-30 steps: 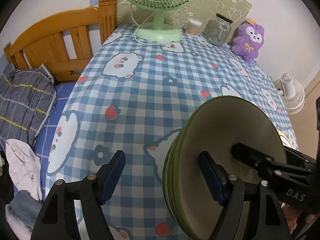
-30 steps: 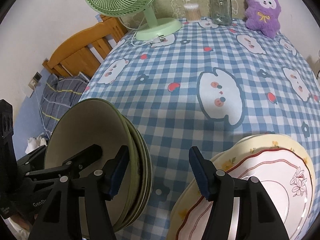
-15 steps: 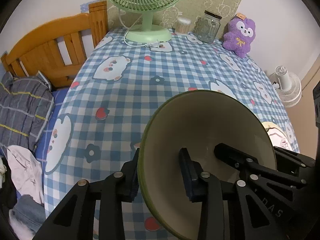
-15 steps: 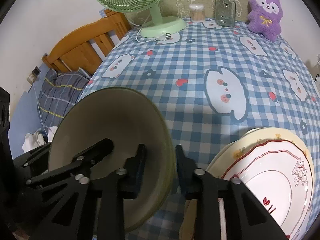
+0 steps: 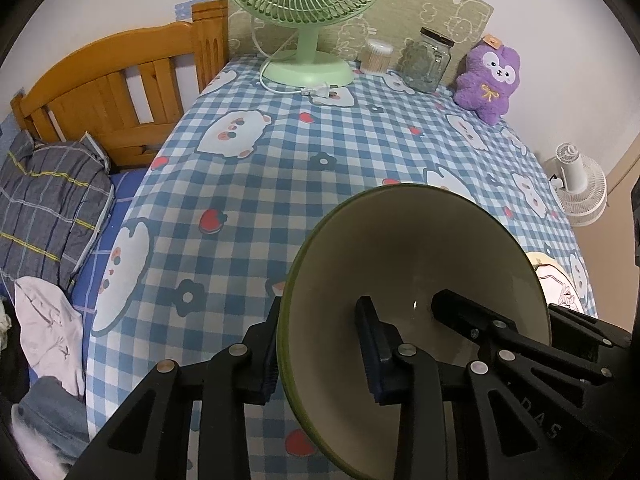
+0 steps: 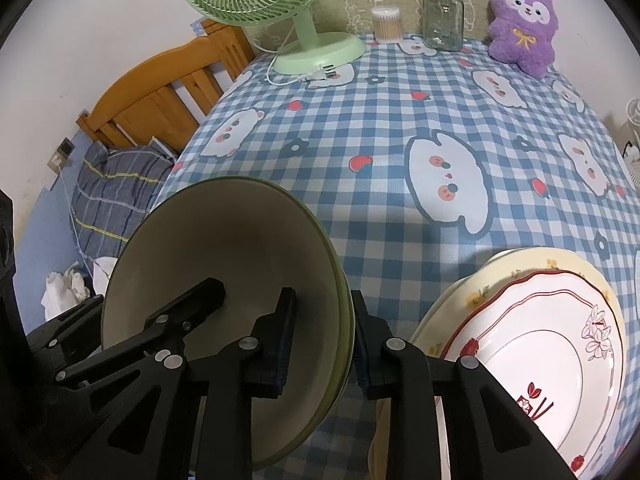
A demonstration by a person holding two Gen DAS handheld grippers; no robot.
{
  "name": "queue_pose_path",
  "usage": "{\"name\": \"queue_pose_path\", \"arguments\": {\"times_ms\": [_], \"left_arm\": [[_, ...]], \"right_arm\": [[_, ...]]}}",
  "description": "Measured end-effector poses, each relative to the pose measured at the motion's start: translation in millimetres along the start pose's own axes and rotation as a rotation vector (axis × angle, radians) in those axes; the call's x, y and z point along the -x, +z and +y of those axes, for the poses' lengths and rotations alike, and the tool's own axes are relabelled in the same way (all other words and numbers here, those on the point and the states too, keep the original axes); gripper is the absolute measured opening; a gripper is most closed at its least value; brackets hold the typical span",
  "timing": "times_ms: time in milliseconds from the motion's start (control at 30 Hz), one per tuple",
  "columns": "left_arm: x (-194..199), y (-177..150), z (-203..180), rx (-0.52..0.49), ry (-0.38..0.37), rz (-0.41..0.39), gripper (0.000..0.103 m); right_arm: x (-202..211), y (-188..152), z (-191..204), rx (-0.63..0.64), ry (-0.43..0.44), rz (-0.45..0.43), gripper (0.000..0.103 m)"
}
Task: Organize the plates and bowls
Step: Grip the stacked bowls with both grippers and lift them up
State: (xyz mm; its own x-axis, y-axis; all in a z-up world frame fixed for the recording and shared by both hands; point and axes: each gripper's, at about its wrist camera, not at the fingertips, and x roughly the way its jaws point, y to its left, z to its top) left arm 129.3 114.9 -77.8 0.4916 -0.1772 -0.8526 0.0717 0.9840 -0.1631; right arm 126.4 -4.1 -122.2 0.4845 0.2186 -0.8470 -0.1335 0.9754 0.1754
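The stack of green bowls (image 6: 224, 280), low in the frame above the checked tablecloth (image 6: 400, 128), is clamped on opposite rims by the left gripper (image 5: 320, 356) and right gripper (image 6: 320, 340), whose jaws have just been closing. Apparently lifted, it calls for level carrying, likely clear of the patterned plates (image 6: 540, 340) at lower right.

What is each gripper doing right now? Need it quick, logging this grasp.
Left gripper: shut on the stack of round green-rimmed bowls, at its left rim.
Right gripper: shut on the same stack, at its right rim.

Home bedroom, wooden bed frame (image 5: 120, 96) w/ bedding, checked tablecloth (image 5: 320, 168), plush toy (image 5: 486, 80), desk fan (image 5: 304, 8)
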Motion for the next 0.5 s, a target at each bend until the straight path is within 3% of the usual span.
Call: {"name": "queue_pose_path", "arguments": {"times_ms": [500], "left_arm": [[7.5, -6.1, -7.1, 0.006, 0.001, 0.028, 0.031]], "right_arm": [[10.1, -4.5, 1.8, -0.010, -0.010, 0.010, 0.030]]}}
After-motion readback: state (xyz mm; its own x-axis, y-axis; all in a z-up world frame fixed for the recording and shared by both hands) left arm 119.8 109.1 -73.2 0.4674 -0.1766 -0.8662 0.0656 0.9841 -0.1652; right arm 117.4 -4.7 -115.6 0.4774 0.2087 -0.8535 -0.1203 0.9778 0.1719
